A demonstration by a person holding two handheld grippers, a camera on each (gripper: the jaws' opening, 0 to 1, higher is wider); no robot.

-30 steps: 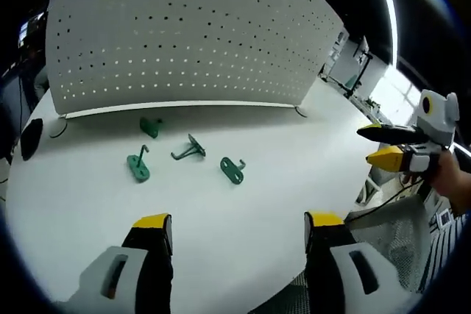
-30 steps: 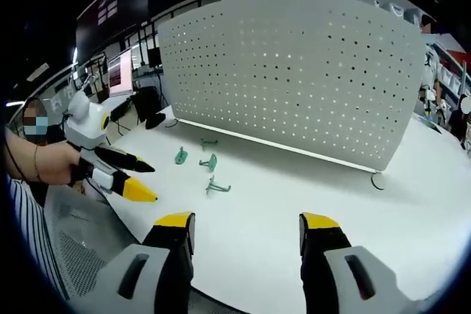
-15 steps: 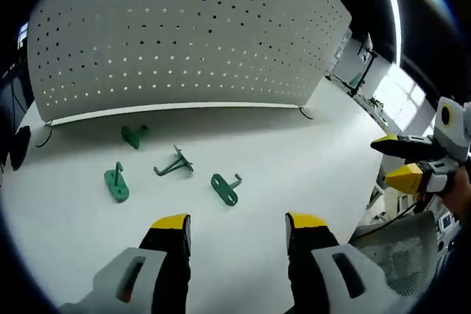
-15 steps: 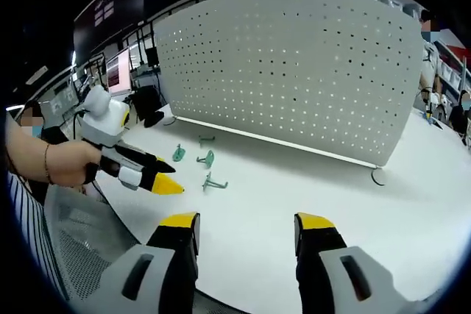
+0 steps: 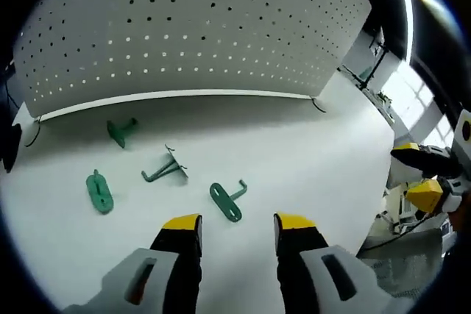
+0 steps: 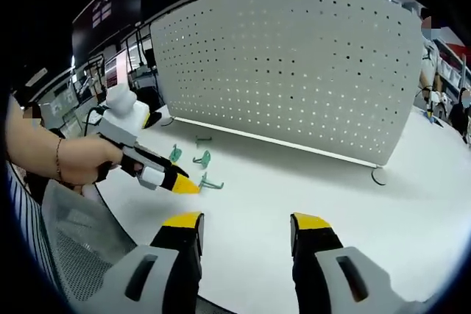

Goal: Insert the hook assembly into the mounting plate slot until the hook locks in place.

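A white perforated mounting plate (image 5: pixel 184 27) stands upright across the far side of the white table (image 5: pixel 316 159). Several green hooks lie in front of it: one closest to my jaws (image 5: pixel 227 200), a wire-shaped one (image 5: pixel 163 169), a flat one (image 5: pixel 99 191) and one near the plate (image 5: pixel 118 130). My left gripper (image 5: pixel 238 224) is open just short of the closest hook, holding nothing. In the right gripper view it (image 6: pixel 176 180) reaches in from the left beside the hooks (image 6: pixel 202 158), before the plate (image 6: pixel 294 71). My right gripper (image 6: pixel 246 222) is open over bare table; its yellow tips show (image 5: pixel 423 178).
A person's hand (image 6: pixel 73 159) holds the left gripper. A grey mesh seat (image 6: pixel 73 240) sits by the table's near-left edge. The plate's round foot (image 6: pixel 377 177) rests on the table at the right. A black object (image 5: pixel 7 145) lies at the far left.
The left gripper has moved forward toward the hooks, which now lie closer to its jaws, and its jaws have narrowed a little. The right gripper has hardly moved.
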